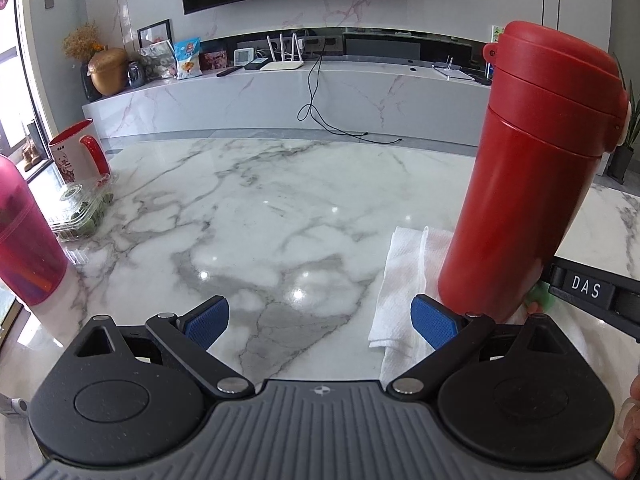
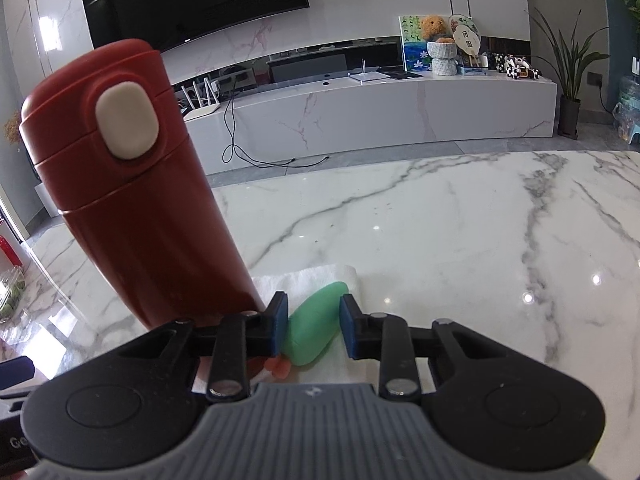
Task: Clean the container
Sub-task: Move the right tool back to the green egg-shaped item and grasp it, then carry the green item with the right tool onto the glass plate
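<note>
right tongs: the right gripper (image 2: 313, 330) is sitting with its blue pads either side of a soft mint-green, pod-shaped thing (image 2: 316, 330) with an orange tip. The left pad looks like it's touching, the right one is showing a gap, so it's open around it and not pinching yet.

left tongs: the left gripper (image 1: 320, 322) is hanging wide open over bare marble, holding nothing.

container: the tall glossy red flask with the flip lid and cream push button (image 2: 136, 184) is standing upright, lid shut, just left of the right tongs, on or at the edge of the folded white paper towel (image 1: 400, 276).

table: the white grey-veined marble tabletop (image 1: 280, 216) is carrying it all.

tip: I'm guessing the green thing is the scrubber. Centre it, squeeze at mid-body, and avoid nudging the flask.
</note>
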`<state>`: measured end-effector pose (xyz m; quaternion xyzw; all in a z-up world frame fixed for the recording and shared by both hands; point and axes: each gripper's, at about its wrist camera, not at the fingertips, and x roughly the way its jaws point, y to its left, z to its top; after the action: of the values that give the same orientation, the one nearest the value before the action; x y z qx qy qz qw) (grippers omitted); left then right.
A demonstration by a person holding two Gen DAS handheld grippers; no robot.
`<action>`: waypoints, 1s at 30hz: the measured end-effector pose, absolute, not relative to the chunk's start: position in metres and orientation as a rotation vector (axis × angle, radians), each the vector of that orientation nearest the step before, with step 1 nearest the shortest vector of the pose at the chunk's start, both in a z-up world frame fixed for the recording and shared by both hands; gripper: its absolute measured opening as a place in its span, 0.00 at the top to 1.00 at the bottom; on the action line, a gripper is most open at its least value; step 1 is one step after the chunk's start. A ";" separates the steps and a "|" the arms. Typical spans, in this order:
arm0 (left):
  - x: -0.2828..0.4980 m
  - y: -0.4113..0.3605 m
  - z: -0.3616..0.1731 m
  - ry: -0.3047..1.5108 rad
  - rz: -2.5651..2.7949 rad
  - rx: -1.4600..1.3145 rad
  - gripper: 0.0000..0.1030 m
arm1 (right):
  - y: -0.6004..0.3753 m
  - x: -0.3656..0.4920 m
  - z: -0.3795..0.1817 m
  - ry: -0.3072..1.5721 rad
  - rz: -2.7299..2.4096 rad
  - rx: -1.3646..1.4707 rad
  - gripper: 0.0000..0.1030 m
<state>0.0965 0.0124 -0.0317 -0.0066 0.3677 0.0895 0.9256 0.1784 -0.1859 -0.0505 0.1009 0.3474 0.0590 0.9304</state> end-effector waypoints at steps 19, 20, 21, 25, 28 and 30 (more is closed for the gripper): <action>0.096 0.011 -0.032 0.766 0.178 -0.004 0.03 | -0.197 0.177 -0.054 0.750 0.119 0.214 0.71; 0.096 0.011 -0.032 0.766 0.177 -0.001 0.03 | -0.199 0.176 -0.053 0.747 0.119 0.212 0.71; 0.096 0.010 -0.032 0.767 0.177 0.003 0.03 | -0.201 0.174 -0.052 0.742 0.124 0.212 0.71; 0.095 0.010 -0.032 0.771 0.174 0.016 0.03 | -0.208 0.168 -0.047 0.730 0.157 0.194 0.71; 0.094 0.010 -0.032 0.775 0.174 0.030 0.03 | -0.214 0.162 -0.043 0.726 0.170 0.171 0.71; 0.093 0.010 -0.032 0.774 0.174 0.029 0.03 | -0.219 0.157 -0.039 0.723 0.182 0.162 0.71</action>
<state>0.0933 0.0098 -0.0315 0.0141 0.3771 0.0848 0.9222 0.1569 -0.2195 -0.0394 0.0792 0.3528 0.0886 0.9281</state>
